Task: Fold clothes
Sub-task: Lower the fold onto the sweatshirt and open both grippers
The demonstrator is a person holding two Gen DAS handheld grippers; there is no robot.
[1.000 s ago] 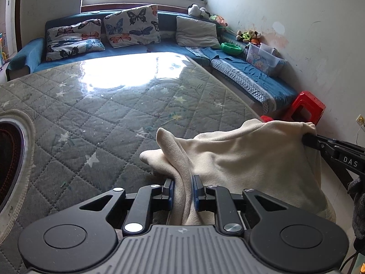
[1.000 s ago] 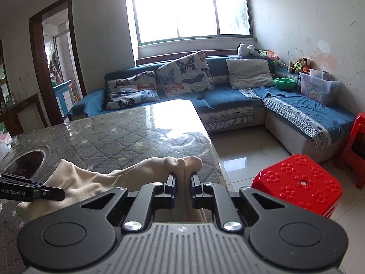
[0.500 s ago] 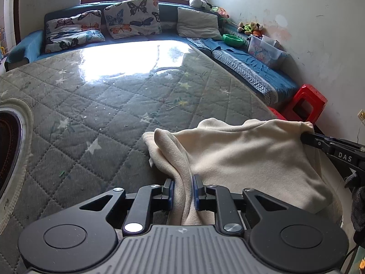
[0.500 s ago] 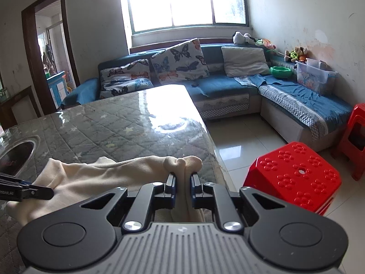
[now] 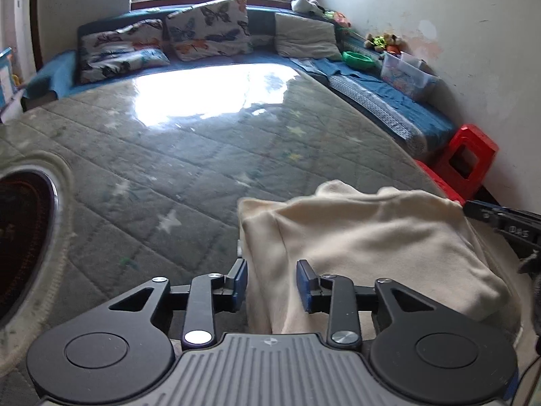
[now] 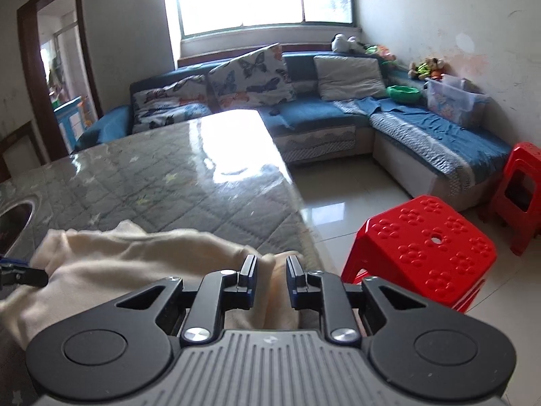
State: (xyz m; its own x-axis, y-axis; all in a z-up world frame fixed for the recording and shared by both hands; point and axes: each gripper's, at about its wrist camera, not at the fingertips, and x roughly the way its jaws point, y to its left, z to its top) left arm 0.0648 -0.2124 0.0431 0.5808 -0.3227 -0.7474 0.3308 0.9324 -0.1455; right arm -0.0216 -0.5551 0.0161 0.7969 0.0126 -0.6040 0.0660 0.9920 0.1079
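A: Where is the cloth now?

B: The cream cloth (image 5: 372, 247) lies folded on the grey quilted table cover (image 5: 169, 155), at the near corner of the table. In the right wrist view the same cloth (image 6: 142, 260) reaches to the table edge, beside the red stool (image 6: 426, 243) that stands on the floor.

A: And the left gripper (image 5: 272, 282)?

B: Its jaws are opening. A fold of the cloth is between them, but the blue pads (image 5: 240, 275) do not press on it; there is a gap on both sides.

A: What about the right gripper (image 6: 270, 279)?

B: Its jaws are opening too, though they stand narrower than the left ones. A fold of the cloth runs between them. The left pad seems to touch the cloth; the right pad stands a little apart from it.

A: Do you see each gripper from the other camera?

B: Yes. The right one touches the far right corner of the cloth, and the left one shows at the left border, just beside the cloth.

A: Anything else on the table?

B: A round metal basin (image 5: 23, 237) set into it on the left, well apart from the cloth.
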